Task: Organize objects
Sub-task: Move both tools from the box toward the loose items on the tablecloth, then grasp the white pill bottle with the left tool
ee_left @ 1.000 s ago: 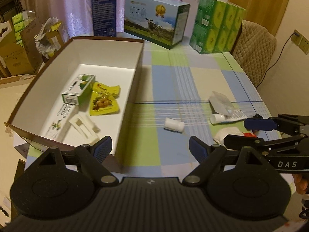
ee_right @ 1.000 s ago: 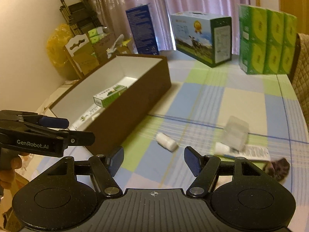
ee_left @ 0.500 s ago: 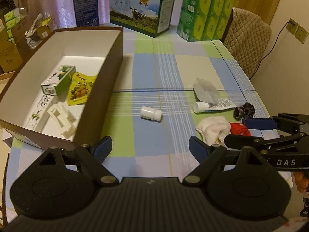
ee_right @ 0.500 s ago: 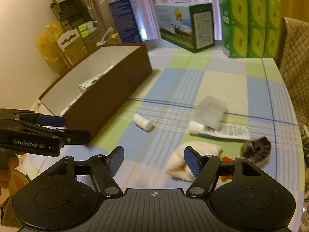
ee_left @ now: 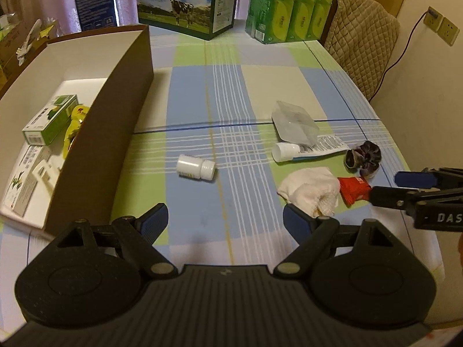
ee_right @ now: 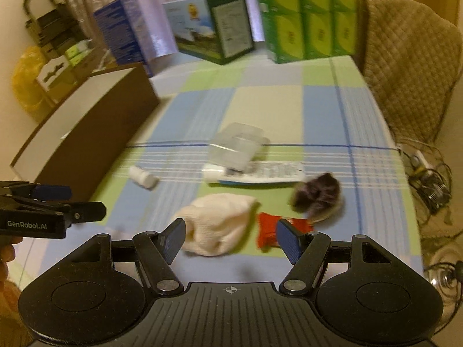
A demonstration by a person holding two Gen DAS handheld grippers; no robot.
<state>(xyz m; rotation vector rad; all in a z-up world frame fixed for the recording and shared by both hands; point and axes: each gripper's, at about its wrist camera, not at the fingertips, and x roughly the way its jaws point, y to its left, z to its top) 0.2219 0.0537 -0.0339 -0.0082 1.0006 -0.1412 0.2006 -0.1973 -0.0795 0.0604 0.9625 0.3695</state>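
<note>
So, a few items sit boxed (ee_left: 95,133); the bottle (ee_left: 196,166), tube (ee_left: 306,149) and cloth (ee_left: 311,192) wait on the tabletop (ee_left: 196,86), both tongs (ee_left: 225,220) (ee_right: 229,238) open, empty.

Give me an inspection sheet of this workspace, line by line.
Surface: checked tablecloth, flat.
Job's things: brown box holds a green carton and yellow packet; loose on the cloth lie a white bottle on its side, tube, clear case resting on the tube, white cloth, red packet, dark scrunchie.
Clutter: milk carton box, green tissue packs at the far edge.
Grippers: left gripper open, empty; right gripper open, empty, above the cloth and packet.
Cables: tangle on the floor; wall socket lead.
Surroundings: quilted chair, curtains.
</note>
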